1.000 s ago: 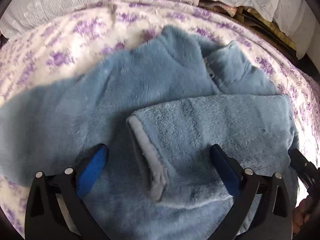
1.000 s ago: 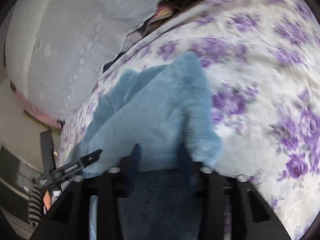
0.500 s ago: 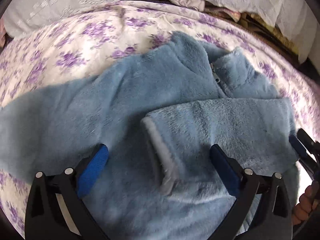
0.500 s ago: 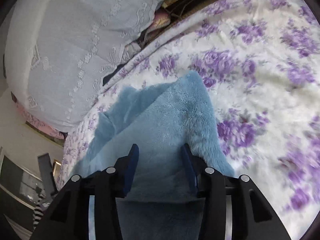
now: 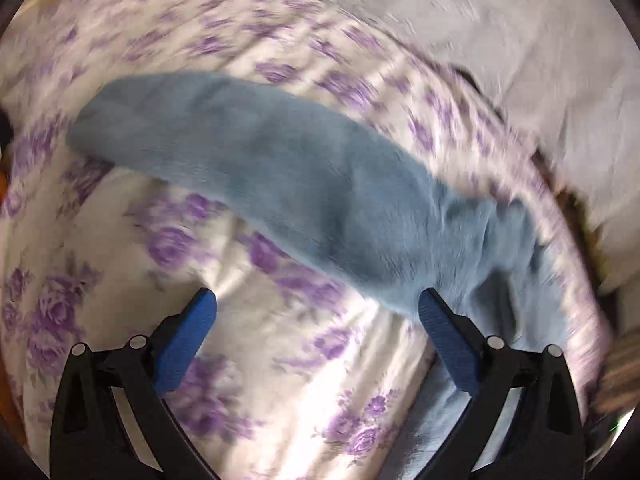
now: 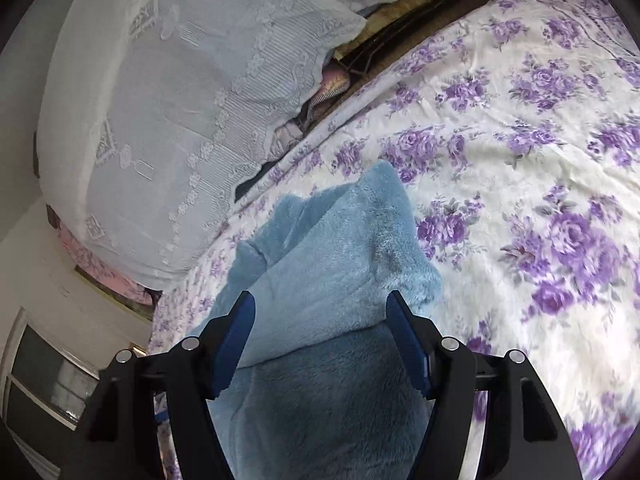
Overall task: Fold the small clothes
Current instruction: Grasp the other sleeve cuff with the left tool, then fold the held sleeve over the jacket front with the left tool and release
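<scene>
Floral bedsheet under blue fleece top

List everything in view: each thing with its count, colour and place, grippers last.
fleece top: one, light blue, lying on the bedspread, one sleeve stretched out flat.
bedspread: one, white with purple flowers, under the top.
lace cover: one, white, draped along the far edge of the bed.
cabinet: one, white-framed with dark panels, beside the bed.
left gripper: one, black with blue pads, open above the bedspread near the sleeve.
right gripper: one, black with blue pads, open over the top.
</scene>
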Tool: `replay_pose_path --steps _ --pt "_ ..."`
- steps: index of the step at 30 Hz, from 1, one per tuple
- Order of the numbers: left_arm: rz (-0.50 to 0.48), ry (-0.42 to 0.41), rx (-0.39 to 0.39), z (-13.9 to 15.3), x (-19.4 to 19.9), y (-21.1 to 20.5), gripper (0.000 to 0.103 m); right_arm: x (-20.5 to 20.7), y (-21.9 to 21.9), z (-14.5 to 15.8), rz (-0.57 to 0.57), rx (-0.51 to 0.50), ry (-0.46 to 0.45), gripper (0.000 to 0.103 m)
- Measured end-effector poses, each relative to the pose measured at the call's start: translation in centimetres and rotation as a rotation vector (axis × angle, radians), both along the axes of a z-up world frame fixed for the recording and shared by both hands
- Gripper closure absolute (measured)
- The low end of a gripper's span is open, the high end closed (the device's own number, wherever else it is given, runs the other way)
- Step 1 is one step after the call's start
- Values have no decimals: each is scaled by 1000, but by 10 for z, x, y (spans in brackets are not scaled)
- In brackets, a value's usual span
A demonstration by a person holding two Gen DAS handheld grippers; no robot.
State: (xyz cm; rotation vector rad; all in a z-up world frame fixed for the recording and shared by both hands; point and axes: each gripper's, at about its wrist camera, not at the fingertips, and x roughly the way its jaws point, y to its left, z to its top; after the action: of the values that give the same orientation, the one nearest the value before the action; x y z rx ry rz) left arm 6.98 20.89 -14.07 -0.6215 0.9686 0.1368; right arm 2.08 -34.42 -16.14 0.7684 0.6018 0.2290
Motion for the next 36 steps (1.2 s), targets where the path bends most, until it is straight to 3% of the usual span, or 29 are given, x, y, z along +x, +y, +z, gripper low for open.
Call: replay_pose_path --steps 5,9,11,13,14,17,19,23,24,27,31,33,36 --pt "126 -74 -122 -2 10 44 5 -9 8 0 16 -27 -13 28" --pt "226 -103 -314 -21 25 86 5 -10 5 -7 1 -13 2 28" --pt "241 -120 -334 -20 31 99 6 -8 4 -12 -6 -11 17 28" --pt "250 -127 -319 -20 37 107 21 -9 4 -14 -11 -13 20 28" --pt "260 -113 -315 -23 38 112 34 -9 5 -13 -13 -19 17 28" --pt "273 -114 -362 -27 36 124 46 -7 10 -7 -18 -58 22 28" --pt "269 -110 -340 -25 37 123 54 -2 19 6 -16 -106 26 28" --pt "250 -87 -286 -25 41 121 88 14 46 36 43 -137 -4 28" --pt "240 -85 -264 -22 42 118 91 23 60 41 71 -137 10 28" --pt "213 -96 -156 -6 37 106 93 44 90 36 138 -141 47 28" --pt "150 -146 -16 23 30 81 94 75 130 -6 212 -252 196 26" --pt "92 -176 41 39 28 61 94 69 131 -6 207 -265 157 26" --pt "18 -187 77 50 32 34 94 64 117 5 211 -195 128 26"
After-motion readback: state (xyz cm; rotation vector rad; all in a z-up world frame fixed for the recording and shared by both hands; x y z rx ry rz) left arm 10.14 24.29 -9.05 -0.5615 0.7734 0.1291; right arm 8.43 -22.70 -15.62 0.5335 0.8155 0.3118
